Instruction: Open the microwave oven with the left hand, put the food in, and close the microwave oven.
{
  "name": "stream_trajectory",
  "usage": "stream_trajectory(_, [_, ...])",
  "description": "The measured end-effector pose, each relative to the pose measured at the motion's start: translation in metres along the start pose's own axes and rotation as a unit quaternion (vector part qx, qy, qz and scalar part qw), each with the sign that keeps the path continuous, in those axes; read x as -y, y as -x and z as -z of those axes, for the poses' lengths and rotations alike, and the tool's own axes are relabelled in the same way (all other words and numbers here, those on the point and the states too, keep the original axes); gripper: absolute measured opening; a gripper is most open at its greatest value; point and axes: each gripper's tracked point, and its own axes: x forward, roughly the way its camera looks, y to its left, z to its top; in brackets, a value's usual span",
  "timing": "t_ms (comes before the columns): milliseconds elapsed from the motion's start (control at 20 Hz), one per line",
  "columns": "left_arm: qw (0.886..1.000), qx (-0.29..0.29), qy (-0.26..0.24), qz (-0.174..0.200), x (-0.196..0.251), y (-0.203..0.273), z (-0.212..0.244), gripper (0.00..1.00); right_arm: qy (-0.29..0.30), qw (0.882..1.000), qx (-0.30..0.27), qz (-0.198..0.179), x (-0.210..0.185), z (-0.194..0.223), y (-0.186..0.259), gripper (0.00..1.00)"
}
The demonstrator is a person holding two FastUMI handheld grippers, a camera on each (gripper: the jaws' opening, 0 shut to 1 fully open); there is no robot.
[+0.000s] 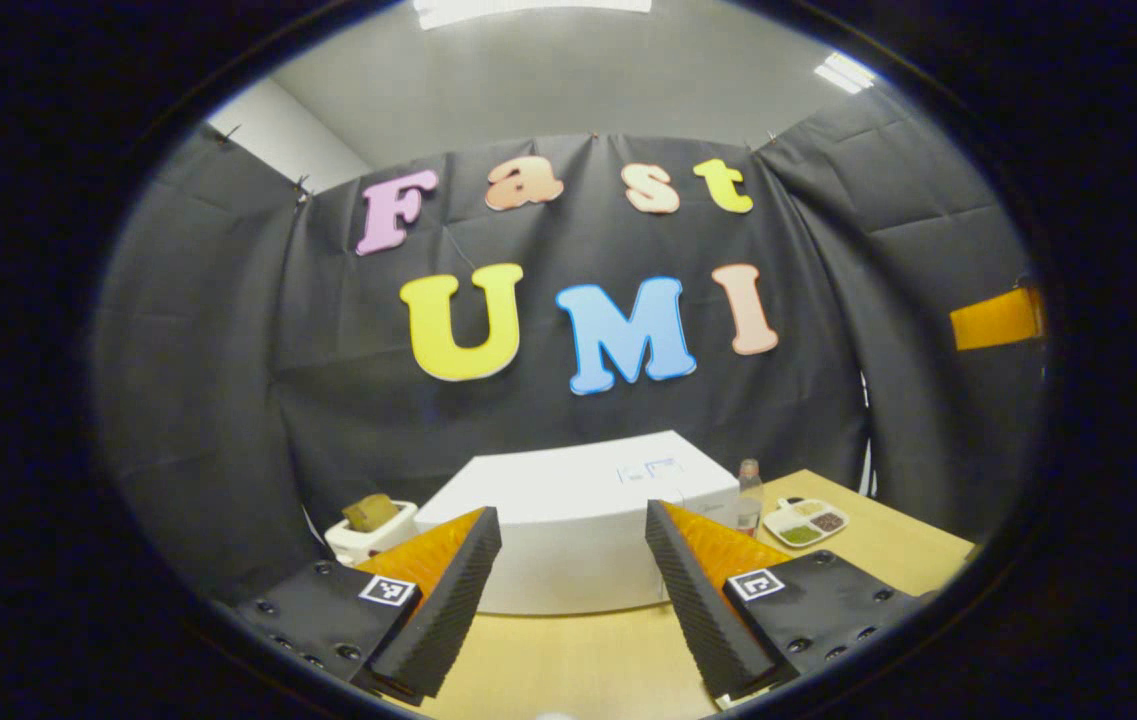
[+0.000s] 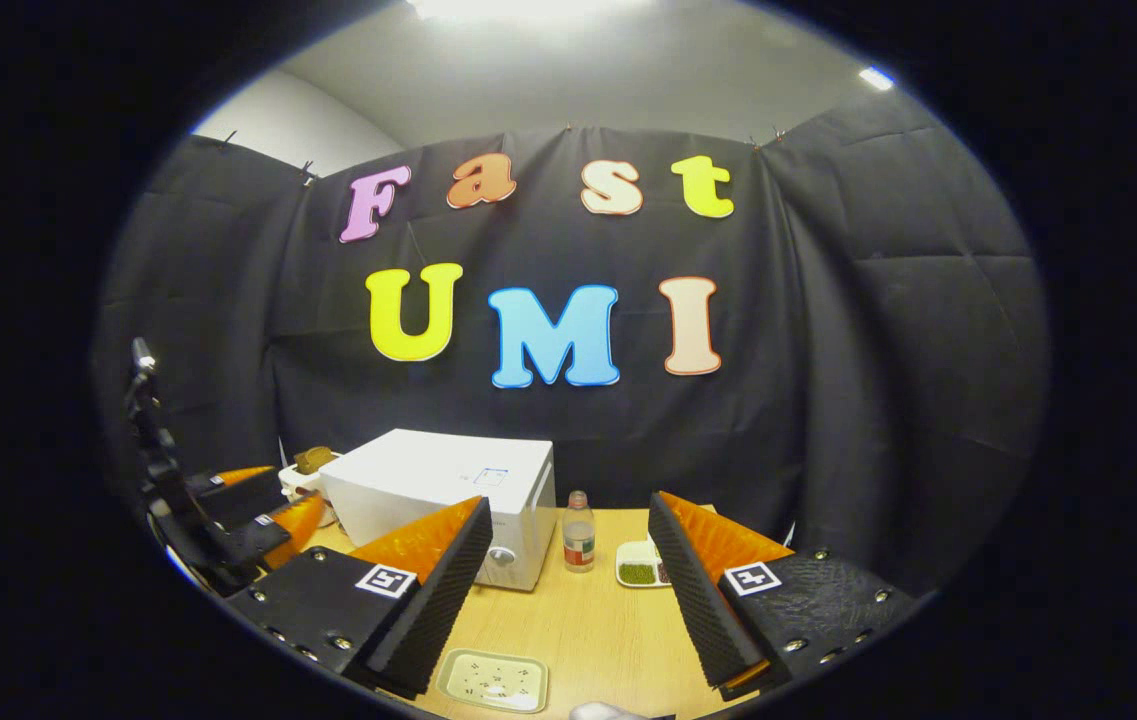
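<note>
The white microwave [image 1: 578, 520] stands on the wooden table with its door shut; in the right gripper view the microwave [image 2: 438, 490] shows a round knob [image 2: 500, 553] low on its front. My left gripper [image 1: 568, 515] is open in front of it and above the table, holding nothing. My right gripper [image 2: 568, 505] is also open and empty, farther right. The left gripper [image 2: 273, 497] appears at the left of the right gripper view, beside the microwave. A divided plate of food [image 1: 806, 522] lies right of the microwave, also seen as the plate [image 2: 640, 573].
A small bottle [image 2: 578, 532] stands between microwave and plate. A white appliance with a brown piece on top [image 1: 368, 530] sits left of the microwave. A pale speckled tray [image 2: 493, 680] lies on the near table [image 2: 608, 620]. Black cloth walls close the back.
</note>
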Motion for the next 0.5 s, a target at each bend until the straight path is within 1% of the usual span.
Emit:
stream_trajectory(50, [1.0,0.009,-0.003,-0.007,-0.008,0.016,-0.021,0.99,0.003,1.0,0.003,0.001,0.002,-0.002,0.0,0.96])
stream_trajectory(100, [1.0,0.012,-0.002,-0.016,-0.016,0.029,-0.036,0.97,0.005,1.0,0.007,0.003,0.004,-0.005,0.002,0.96])
stream_trajectory(150, [1.0,0.01,0.003,-0.021,-0.02,0.042,-0.047,0.99,0.006,1.0,0.009,0.001,0.005,-0.002,0.007,0.96])
stream_trajectory(200, [1.0,0.011,0.013,-0.024,-0.023,0.053,-0.057,0.97,0.003,1.0,0.015,-0.002,0.005,-0.005,0.009,0.96])
stream_trajectory(250, [0.999,0.01,0.025,-0.028,-0.026,0.064,-0.065,0.94,-0.003,1.0,0.019,-0.007,0.005,-0.008,0.011,0.96])
stream_trajectory(350, [0.999,0.01,0.039,-0.036,-0.031,0.08,-0.075,1.0,-0.009,1.0,0.027,-0.007,0.01,-0.007,0.017,0.96])
stream_trajectory(400, [0.998,0.012,0.038,-0.04,-0.033,0.087,-0.08,0.99,-0.009,0.999,0.03,-0.007,0.011,-0.007,0.02,0.96])
stream_trajectory(450, [0.998,0.015,0.037,-0.046,-0.035,0.092,-0.083,0.94,-0.007,0.999,0.032,-0.004,0.012,-0.004,0.021,0.96])
stream_trajectory(500, [0.998,0.017,0.037,-0.05,-0.036,0.097,-0.088,0.95,-0.005,0.999,0.032,0.0,0.014,-0.004,0.023,0.96])
